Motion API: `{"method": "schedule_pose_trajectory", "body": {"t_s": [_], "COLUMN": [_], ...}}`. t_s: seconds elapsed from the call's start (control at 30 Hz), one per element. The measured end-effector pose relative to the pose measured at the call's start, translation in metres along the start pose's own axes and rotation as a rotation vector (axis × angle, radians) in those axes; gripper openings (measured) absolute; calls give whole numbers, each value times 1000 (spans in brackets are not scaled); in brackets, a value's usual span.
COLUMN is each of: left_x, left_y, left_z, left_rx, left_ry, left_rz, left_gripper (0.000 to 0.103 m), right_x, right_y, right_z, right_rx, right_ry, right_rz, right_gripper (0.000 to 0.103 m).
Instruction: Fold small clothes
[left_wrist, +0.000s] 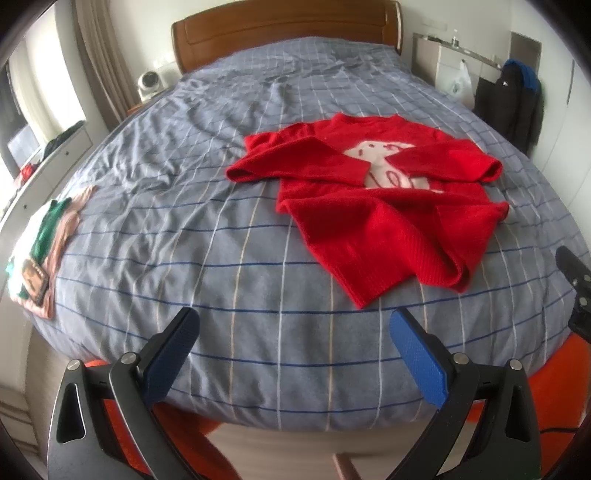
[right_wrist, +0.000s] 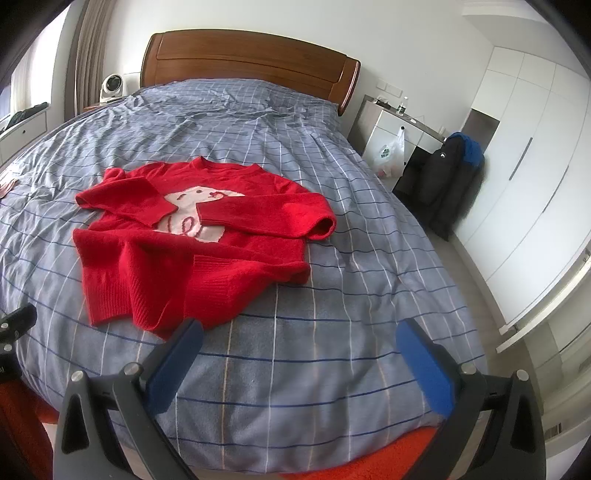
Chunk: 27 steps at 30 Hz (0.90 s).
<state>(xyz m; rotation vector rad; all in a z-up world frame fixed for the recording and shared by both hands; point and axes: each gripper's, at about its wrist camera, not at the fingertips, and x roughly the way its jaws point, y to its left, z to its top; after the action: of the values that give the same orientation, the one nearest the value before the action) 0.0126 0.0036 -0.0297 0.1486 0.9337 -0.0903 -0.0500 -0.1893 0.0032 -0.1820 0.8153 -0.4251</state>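
Lying on the checked bed cover (right_wrist: 295, 155), a red sweater (right_wrist: 192, 251) is seen with both sleeves crossed over its pale animal motif. A folded green-and-pink garment (left_wrist: 44, 236) is placed near the left edge. No writing can be read. Both the left tongs (left_wrist: 293, 354) and right tongs (right_wrist: 299, 365) are held wide apart, empty, above the bed's near edge.

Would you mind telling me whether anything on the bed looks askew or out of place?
The red sweater lies crooked: both sleeves are folded across the chest, but its hem is bunched and rumpled instead of flat. A second small garment sits in a heap at the bed's left edge. Both grippers are open and empty.
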Motion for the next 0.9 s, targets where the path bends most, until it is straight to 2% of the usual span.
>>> {"method": "schedule_pose_trajectory", "body": {"t_s": [0.57, 0.63, 0.7, 0.8, 0.87, 0.9], "left_x": [8, 19, 49, 99, 125, 129], "left_y": [6, 9, 15, 29, 27, 21], "left_z": [-1, 1, 6, 15, 23, 25], "left_rx": [-3, 3, -1, -102, -139, -137], "left_ry": [7, 23, 92, 175, 204, 198], "left_rz": [31, -32, -133, -265, -319, -323], "left_gripper": [103, 103, 103, 102, 102, 102], "right_x": [5, 9, 22, 56, 86, 100], "right_y": [10, 10, 10, 14, 22, 29], "right_z": [-5, -4, -1, 7, 17, 21], "right_rx": [-24, -31, -46, -50, -15, 7], "right_ry": [25, 20, -16, -18, 25, 51], "right_rz": [30, 61, 149, 209, 332, 399], "right_gripper": [103, 103, 103, 103, 103, 103]}}
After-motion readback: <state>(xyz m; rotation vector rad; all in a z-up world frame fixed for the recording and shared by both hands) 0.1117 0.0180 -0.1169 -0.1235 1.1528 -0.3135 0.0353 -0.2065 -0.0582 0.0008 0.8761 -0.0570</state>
